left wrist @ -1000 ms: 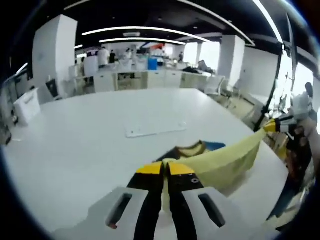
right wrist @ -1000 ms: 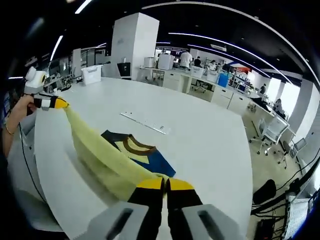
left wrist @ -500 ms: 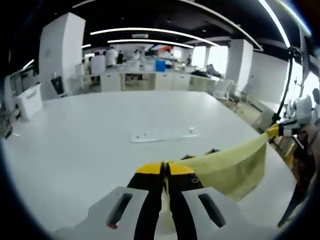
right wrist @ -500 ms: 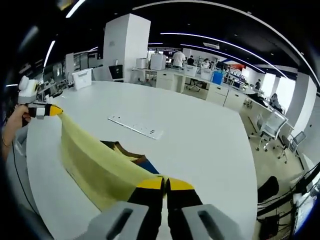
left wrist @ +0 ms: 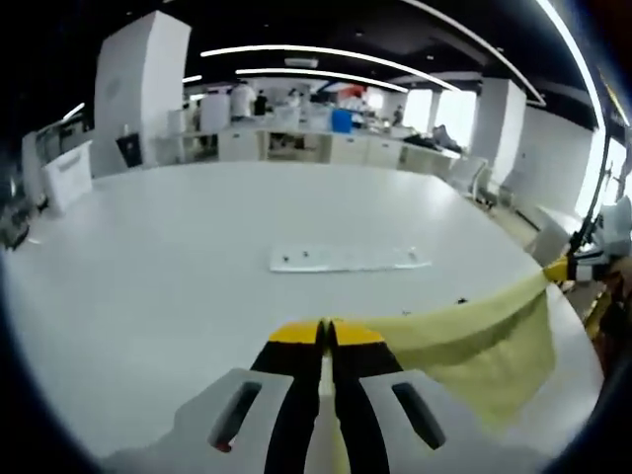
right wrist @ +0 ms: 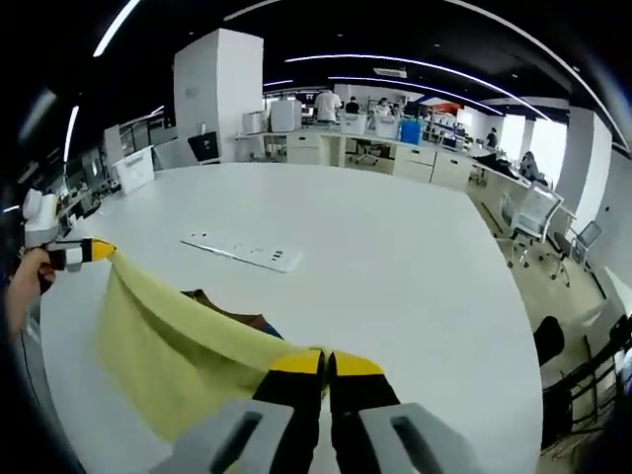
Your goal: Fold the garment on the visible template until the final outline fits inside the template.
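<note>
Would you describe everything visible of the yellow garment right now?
The yellow garment looks like soft, thin fabric. It is stretched in the air between the shut right gripper and the shut left gripper, its lower part sagging toward the white table. A brown and blue part shows behind it.

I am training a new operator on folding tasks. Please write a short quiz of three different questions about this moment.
1. True or false: the yellow garment lies flat and untouched on the white table.
2. Multiple choice: What lies on the table beyond the garment? A) a pair of scissors B) a flat white strip C) a red box
3. Fill in: the left gripper and the right gripper each have jaws ____ on the garment.

Key: 1. false, it hangs stretched between both grippers. 2. B. 3. shut.
</note>
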`<action>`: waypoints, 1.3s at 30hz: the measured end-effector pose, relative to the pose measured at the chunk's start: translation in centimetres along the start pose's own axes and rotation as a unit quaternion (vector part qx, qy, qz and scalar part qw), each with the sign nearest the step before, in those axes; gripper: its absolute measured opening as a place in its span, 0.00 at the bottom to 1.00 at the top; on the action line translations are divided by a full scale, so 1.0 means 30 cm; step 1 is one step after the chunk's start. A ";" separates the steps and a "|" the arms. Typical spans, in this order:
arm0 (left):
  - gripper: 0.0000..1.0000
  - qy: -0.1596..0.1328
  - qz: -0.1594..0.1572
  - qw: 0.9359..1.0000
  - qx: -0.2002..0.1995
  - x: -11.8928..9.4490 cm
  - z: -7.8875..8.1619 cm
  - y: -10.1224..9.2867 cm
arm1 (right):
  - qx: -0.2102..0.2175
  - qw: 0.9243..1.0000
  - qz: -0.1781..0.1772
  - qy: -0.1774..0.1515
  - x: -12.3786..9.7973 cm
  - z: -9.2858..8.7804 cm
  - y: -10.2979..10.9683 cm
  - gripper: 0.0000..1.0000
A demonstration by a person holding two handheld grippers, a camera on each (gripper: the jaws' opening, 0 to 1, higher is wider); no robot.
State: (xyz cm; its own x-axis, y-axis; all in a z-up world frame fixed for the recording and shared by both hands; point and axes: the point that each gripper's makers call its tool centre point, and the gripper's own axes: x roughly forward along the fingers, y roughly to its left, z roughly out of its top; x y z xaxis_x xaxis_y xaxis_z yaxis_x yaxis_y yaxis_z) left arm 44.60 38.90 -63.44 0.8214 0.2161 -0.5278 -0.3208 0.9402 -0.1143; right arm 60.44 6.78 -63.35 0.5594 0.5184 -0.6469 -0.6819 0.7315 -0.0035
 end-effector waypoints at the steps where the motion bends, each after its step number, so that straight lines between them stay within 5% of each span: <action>1: 0.00 0.005 0.002 1.000 -0.002 0.014 -0.014 0.004 | 0.002 1.000 -0.004 0.005 0.025 -0.013 -0.005 0.00; 6: 0.00 0.018 -0.001 1.000 -0.020 0.090 -0.092 0.024 | 0.017 0.999 -0.008 0.026 0.114 -0.075 -0.002 0.00; 19: 0.00 0.022 -0.001 1.000 0.010 0.186 -0.165 0.039 | 0.017 0.997 -0.024 0.064 0.207 -0.193 -0.017 0.00; 28: 0.00 0.038 0.009 0.998 0.057 0.199 -0.191 0.040 | 0.031 0.998 -0.009 0.062 0.223 -0.201 -0.011 0.00; 31: 0.01 0.051 0.002 0.997 0.062 0.190 -0.197 0.031 | 0.070 0.996 0.017 0.051 0.226 -0.193 0.004 0.00; 36: 0.19 0.034 -0.010 0.997 0.069 0.164 -0.172 0.032 | 0.071 0.997 0.017 0.039 0.214 -0.180 -0.010 0.00; 39: 0.25 0.027 -0.019 0.996 0.083 0.149 -0.157 0.034 | 0.065 0.997 0.022 0.032 0.201 -0.167 -0.004 0.09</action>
State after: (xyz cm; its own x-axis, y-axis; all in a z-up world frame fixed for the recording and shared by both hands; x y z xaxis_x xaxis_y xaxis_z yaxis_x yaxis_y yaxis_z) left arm 45.72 39.58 -69.86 0.8037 0.1688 -0.5705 -0.2033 0.9791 0.0033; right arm 61.54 7.59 -71.07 0.4960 0.5254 -0.6914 -0.6361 0.7618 0.1225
